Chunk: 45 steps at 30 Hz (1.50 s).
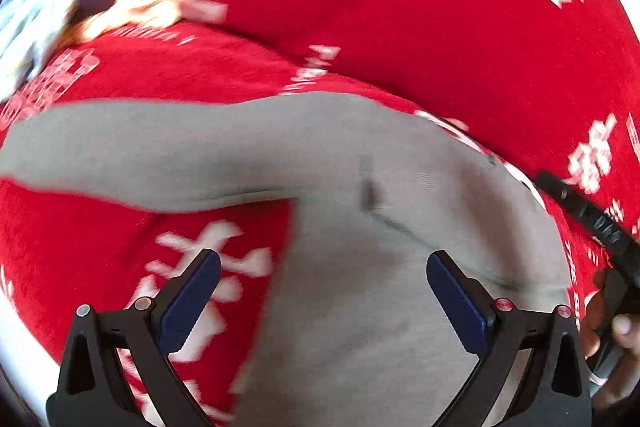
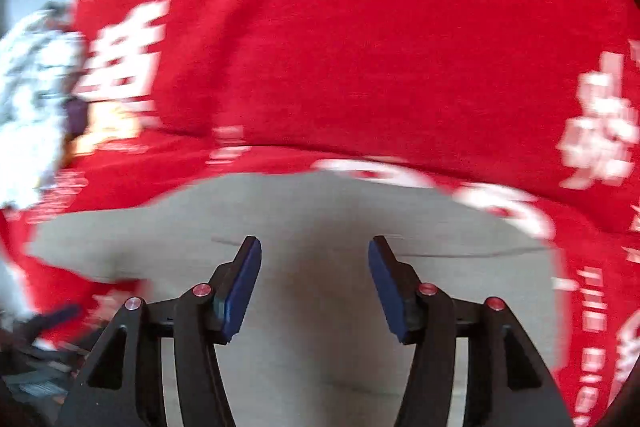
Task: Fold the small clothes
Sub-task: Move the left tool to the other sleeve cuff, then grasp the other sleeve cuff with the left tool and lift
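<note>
1. Grey garment (image 1: 360,227) lies flat on a red cloth with white lettering (image 1: 400,7) covering the bench.
2. From the left wrist view, a long sleeve-like part stretches toward the left edge, while the broad body runs down toward the camera.
3. Left gripper (image 1: 323,267) hovers over the garment's lower part, fingers spread wide, grasping nothing.
4. Right gripper (image 2: 315,253) points forward over the grey body (image 2: 320,307), fingers apart, also released.
5. Patterned white fabric (image 2: 32,99) sits at the far left, blurred.
6. Person's hand (image 1: 612,331) shows at the left view's right edge, on a black handle.
</note>
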{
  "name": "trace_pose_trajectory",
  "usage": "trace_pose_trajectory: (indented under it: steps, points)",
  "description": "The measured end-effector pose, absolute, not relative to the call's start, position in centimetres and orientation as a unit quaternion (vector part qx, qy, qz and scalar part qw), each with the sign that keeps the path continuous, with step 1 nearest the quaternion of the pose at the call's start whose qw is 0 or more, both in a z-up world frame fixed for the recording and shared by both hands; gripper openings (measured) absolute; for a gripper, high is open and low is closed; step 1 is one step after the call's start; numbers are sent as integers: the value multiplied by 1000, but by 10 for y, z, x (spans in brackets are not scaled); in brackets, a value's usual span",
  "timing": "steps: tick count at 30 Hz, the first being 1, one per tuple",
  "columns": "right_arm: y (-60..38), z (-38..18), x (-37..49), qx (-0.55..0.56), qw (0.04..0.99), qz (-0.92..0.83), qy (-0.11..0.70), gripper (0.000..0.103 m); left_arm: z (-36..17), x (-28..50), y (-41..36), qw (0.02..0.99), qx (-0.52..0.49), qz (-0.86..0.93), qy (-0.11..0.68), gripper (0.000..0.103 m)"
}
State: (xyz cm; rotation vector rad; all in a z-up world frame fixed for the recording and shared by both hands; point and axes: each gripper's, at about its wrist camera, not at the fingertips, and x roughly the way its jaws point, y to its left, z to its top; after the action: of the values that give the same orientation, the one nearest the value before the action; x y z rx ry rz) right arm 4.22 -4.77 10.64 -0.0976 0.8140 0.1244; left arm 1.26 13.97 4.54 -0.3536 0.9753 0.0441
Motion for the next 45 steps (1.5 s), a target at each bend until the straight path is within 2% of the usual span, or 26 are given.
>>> trace_pose_trajectory:
  steps: [5, 11, 13, 15, 22, 28, 35, 43, 45]
  points:
    - [-139, 75, 34, -18, 898, -63, 434, 60, 50, 45, 61, 874, -121, -54, 467, 103]
    - [-179, 37, 26, 6, 882, -84, 463, 61, 18, 86, 4, 870, -29, -36, 491, 103]
    - [-174, 35, 28, -9, 890, -85, 449, 67, -2, 92, 8, 861, 6, -1, 508, 103]
    - [-172, 31, 31, -24, 891, -85, 445, 75, -4, 88, 20, 872, -1, -6, 489, 103]
    - [-166, 41, 32, -6, 895, -74, 440, 78, 13, 63, 55, 870, -41, 1, 491, 103]
    - [-115, 37, 6, -21, 898, -6, 439, 78, 19, 19, 145, 868, -138, 73, 471, 103]
    - [-55, 33, -11, -72, 898, 20, 433, 78, 20, -45, 301, 847, -268, 218, 404, 103]
    - [-18, 44, -19, -102, 899, 53, 423, 78, -27, -83, 453, 756, -408, 362, 362, 103]
    - [-10, 46, -21, -110, 899, 58, 420, 78, -27, -74, 462, 753, -391, 389, 359, 103]
